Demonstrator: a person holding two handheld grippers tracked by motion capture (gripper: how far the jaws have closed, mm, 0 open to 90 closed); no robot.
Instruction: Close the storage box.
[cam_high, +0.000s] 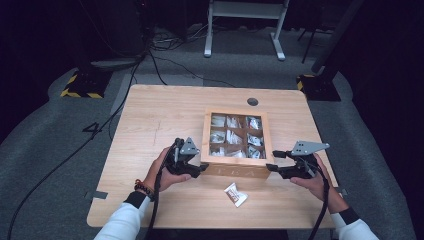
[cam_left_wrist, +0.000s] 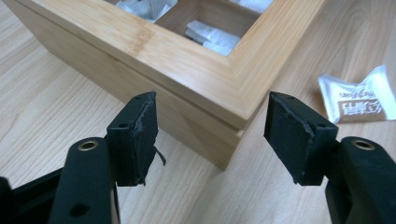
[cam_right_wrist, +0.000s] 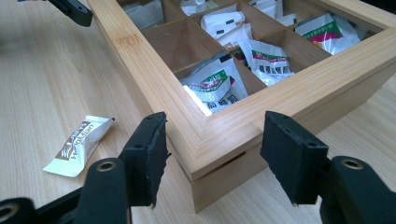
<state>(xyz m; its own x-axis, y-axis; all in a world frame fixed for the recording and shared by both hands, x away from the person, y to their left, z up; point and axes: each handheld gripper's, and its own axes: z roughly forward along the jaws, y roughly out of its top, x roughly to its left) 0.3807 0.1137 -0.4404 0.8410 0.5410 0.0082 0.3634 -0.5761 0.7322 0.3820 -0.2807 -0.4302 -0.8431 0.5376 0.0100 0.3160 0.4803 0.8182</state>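
At the table's (cam_high: 150, 115) seven o'clock, the left gripper (cam_high: 198, 170) straddles the near-left corner of the wooden box (cam_high: 235, 170), jaws released, pads clear of the wood. The box sits right of centre, its window lid down over compartments of sachets (cam_right_wrist: 215, 84). A loose packet (cam_high: 235, 194) lies at six o'clock from the box. At the box's four o'clock corner, the right gripper (cam_high: 274, 161) straddles likewise, unclenched.

Pale, smooth wooden box (cam_right_wrist: 224, 135); glossy packet (cam_right_wrist: 79, 145); matt, rough black fingers (cam_right_wrist: 149, 154).
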